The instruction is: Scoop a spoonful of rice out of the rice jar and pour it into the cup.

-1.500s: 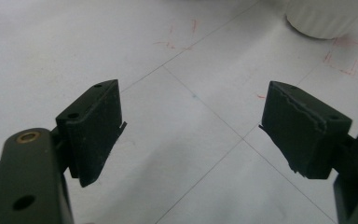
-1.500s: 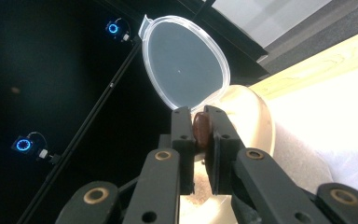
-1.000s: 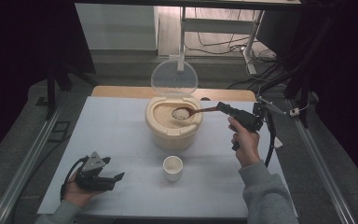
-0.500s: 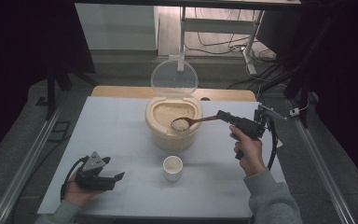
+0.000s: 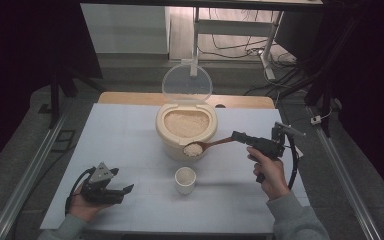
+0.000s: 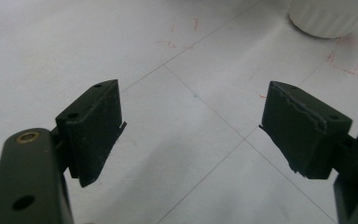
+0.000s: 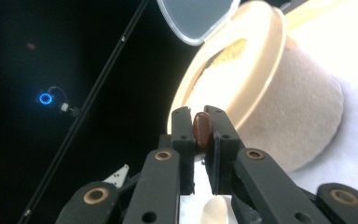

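- High view, item one: your right gripper, jaws clamped on the handle of a wooden spoon; its bowl carries a heap of rice just off the front rim of the rice container
- Your left gripper, jaws wide apart, holding nothing, resting low at the table's near left corner
- Small white cup, upright, just in front of the container, below the spoon
- Clear lid, standing open behind the rice
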Motion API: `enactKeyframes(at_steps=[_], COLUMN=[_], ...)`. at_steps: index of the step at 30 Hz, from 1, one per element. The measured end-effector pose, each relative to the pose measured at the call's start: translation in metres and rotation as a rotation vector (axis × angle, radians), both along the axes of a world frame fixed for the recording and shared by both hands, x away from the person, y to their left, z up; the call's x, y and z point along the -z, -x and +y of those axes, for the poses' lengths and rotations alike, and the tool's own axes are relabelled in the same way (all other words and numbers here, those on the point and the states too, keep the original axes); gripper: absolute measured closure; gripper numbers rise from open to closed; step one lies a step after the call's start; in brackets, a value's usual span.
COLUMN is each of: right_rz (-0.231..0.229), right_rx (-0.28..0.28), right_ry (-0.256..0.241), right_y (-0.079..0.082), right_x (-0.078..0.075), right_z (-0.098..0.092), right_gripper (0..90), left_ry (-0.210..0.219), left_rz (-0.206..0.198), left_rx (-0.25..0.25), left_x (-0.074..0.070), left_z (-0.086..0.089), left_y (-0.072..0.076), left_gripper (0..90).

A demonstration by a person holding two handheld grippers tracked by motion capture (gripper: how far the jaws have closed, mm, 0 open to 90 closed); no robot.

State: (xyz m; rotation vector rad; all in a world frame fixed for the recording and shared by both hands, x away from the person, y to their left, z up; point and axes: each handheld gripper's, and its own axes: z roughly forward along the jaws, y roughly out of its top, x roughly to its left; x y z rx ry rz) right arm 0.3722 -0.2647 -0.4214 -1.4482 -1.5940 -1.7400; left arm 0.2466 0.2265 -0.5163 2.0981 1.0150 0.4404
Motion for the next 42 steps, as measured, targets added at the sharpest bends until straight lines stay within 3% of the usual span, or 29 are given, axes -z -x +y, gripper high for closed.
enactKeyframes(at_steps=[10, 25, 35, 42], right_rz=[0.022, 0.021, -0.089, -0.205], right_rx=[-0.044, -0.078, -0.076, -0.099], right_ry=[0.052, 0.19, 0.3, 0.381], right_y=[0.005, 0.005, 0.014, 0.024], right_x=[0.01, 0.017, 0.006, -0.006], right_z=[0.005, 0.019, 0.033, 0.044], right_gripper=[82.4, 82.4, 82.3, 82.3], left_ry=[-0.002, -0.004, -0.005, -0.006], left_rz=[0.002, 0.004, 0.005, 0.005], left_rx=[0.0, 0.003, 0.005, 0.004], left_x=[0.0, 0.001, 0.001, 0.001], left_z=[0.0, -0.001, -0.001, -0.001], left_y=[0.0, -0.001, -0.001, -0.001], left_gripper=[20.0, 20.0, 20.0, 20.0])
